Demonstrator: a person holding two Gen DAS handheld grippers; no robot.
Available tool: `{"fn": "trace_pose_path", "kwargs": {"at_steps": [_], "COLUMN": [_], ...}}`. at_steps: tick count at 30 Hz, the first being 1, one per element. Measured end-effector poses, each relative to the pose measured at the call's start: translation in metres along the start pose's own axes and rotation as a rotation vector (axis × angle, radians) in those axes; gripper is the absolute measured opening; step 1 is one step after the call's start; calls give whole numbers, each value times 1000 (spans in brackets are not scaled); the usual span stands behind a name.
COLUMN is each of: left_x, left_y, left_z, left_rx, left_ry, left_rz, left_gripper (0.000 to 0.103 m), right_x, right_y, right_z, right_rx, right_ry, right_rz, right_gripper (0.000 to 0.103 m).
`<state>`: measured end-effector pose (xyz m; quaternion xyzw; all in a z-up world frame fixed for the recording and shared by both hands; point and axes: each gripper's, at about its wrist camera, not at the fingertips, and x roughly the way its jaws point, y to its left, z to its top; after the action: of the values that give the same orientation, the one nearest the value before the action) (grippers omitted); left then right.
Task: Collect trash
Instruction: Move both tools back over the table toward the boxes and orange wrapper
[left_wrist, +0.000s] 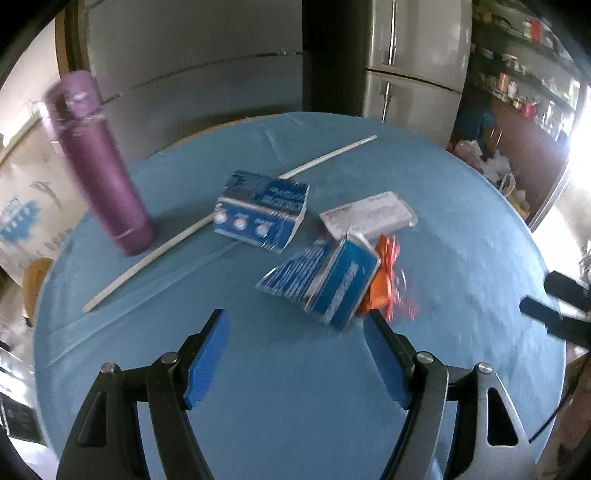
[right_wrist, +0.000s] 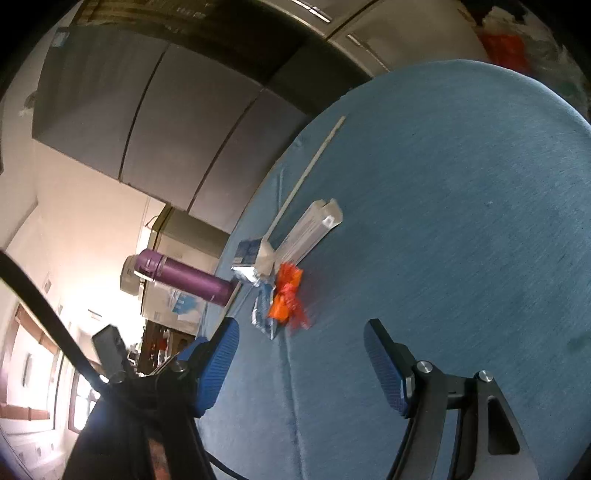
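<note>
Trash sits in a loose cluster near the middle of a round table (left_wrist: 461, 258) covered in blue cloth. Nearest item: a crumpled blue-and-white carton (left_wrist: 325, 284), tipped on its side. Touching its right edge, an orange wrapper (left_wrist: 386, 280), blurred. Just behind those two, a flat white packet (left_wrist: 369, 214) with fine print too small to read. Left of the packet, a second blue-and-white carton (left_wrist: 262, 210), squashed, with three round marks on its front face. A long pale stick (left_wrist: 177, 236) runs diagonally across the cloth, passing behind that second carton.

Left gripper (left_wrist: 295, 332) hangs above the cloth just in front of the cluster, blue pads spread wide, nothing between them. Its right fingertip (left_wrist: 373, 325) lies close to the orange wrapper in the left wrist view; contact cannot be told.

Right gripper (right_wrist: 301, 338) seen from the strongly tilted right wrist view, also over the cloth, pads well apart and empty. The orange wrapper (right_wrist: 286, 295) and cartons lie just beyond its fingertips.

A purple flask (left_wrist: 99, 166) stands upright at the table's left edge, apart from the trash. Behind the table, grey cabinet doors (left_wrist: 192, 74) and a steel fridge (left_wrist: 417, 62). Cluttered shelves (left_wrist: 524, 70) far right.
</note>
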<state>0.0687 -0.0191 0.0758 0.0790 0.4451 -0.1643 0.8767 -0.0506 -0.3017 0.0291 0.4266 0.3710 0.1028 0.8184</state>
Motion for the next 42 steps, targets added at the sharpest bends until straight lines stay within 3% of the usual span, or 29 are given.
{"fn": "trace_pose_path", "kwargs": {"at_steps": [13, 23, 25, 27, 29, 31, 32, 39, 42], "left_x": [58, 71, 72, 72, 73, 72, 72, 55, 46], "left_y": [-25, -30, -26, -19, -12, -8, -4, 23, 27], "left_z": [11, 16, 17, 15, 12, 10, 7, -6, -4], "left_rx": [99, 85, 62, 20, 1, -1, -11, -66, -59], "left_ry": [122, 107, 104, 115, 115, 113, 118, 104, 83], "left_rz": [-12, -44, -69, -115, -114, -113, -123, -145, -122], "left_gripper": [76, 74, 65, 47, 35, 11, 6, 6, 11], "right_x": [17, 36, 37, 40, 47, 56, 63, 109, 125], "right_y": [-17, -31, -27, -19, -9, 2, 9, 33, 43], "right_z": [22, 25, 26, 29, 33, 37, 39, 36, 27], "right_rx": [31, 63, 50, 26, -3, -33, -50, -72, -108], "right_ry": [-34, -31, -22, -4, 24, 55, 80, 170, 183], "right_rz": [34, 51, 44, 24, 3, -7, -34, -135, -227], "right_gripper": [74, 74, 74, 74, 74, 74, 74, 74, 74]}}
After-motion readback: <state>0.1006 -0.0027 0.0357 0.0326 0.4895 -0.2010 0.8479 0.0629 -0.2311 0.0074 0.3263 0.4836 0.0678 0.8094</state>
